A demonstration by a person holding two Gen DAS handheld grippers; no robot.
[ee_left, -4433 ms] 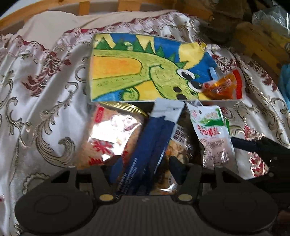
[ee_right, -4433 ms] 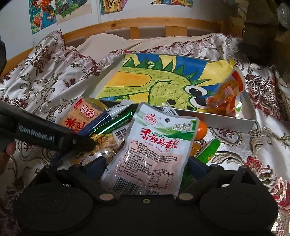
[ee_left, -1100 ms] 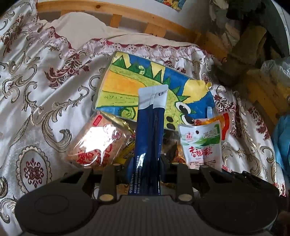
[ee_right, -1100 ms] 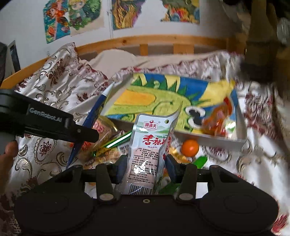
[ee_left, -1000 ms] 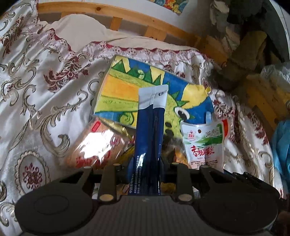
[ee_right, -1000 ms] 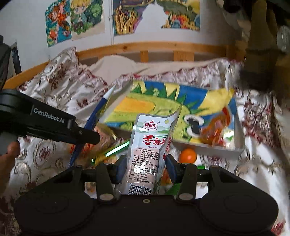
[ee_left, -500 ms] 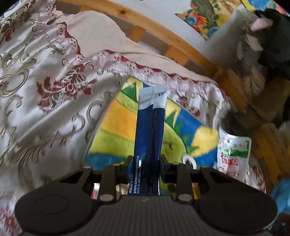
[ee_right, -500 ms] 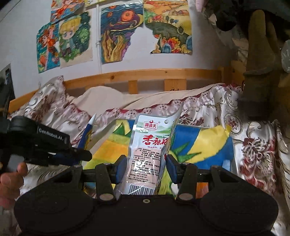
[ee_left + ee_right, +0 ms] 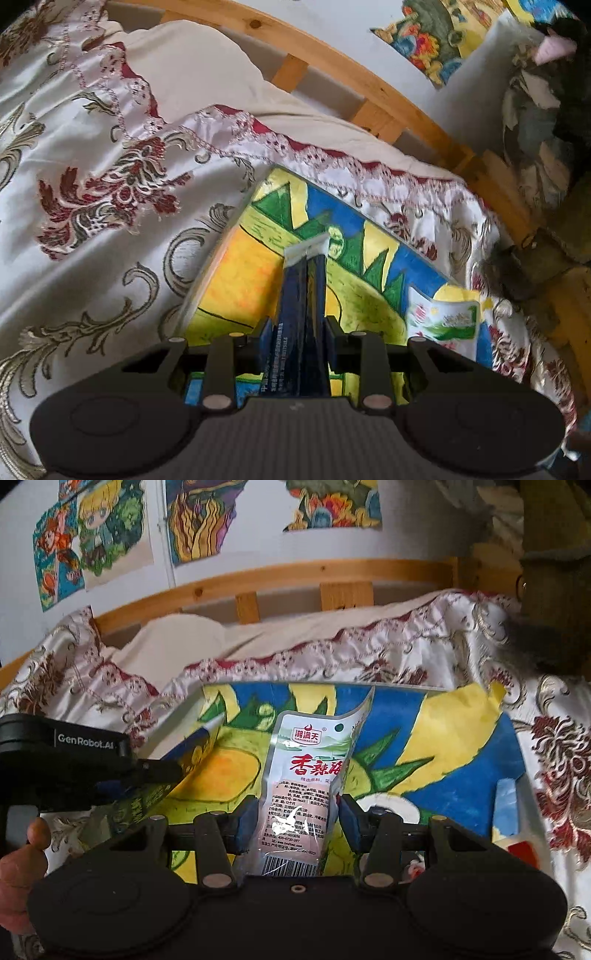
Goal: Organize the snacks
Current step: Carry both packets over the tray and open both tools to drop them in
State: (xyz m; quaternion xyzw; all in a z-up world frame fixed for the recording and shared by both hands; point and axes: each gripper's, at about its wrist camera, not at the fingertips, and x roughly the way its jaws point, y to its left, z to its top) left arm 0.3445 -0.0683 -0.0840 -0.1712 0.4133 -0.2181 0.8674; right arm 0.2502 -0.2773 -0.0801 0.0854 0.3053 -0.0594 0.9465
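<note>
A bed with a wooden headboard (image 9: 332, 66) is draped in a cream satin cover (image 9: 92, 184) with red and gold flourishes, and a shallow tray (image 9: 207, 280) lined with a bright dinosaur drawing lies on it.

From the left wrist view, the left gripper (image 9: 295, 332) is clamped tight on a long dark blue sachet (image 9: 303, 306), which sticks forward above the tray's yellow and green lining. A white and green packet (image 9: 443, 317) shows just to its right.

From the right wrist view, colourful drawings (image 9: 199, 520) are taped to the wall. The right gripper (image 9: 295, 823) is closed around a clear pouch with red lettering (image 9: 306, 782), held upright over the tray (image 9: 517, 805). The left gripper (image 9: 159, 768) reaches in from the left with the blue sachet (image 9: 195, 753) over the tray's left part.
</note>
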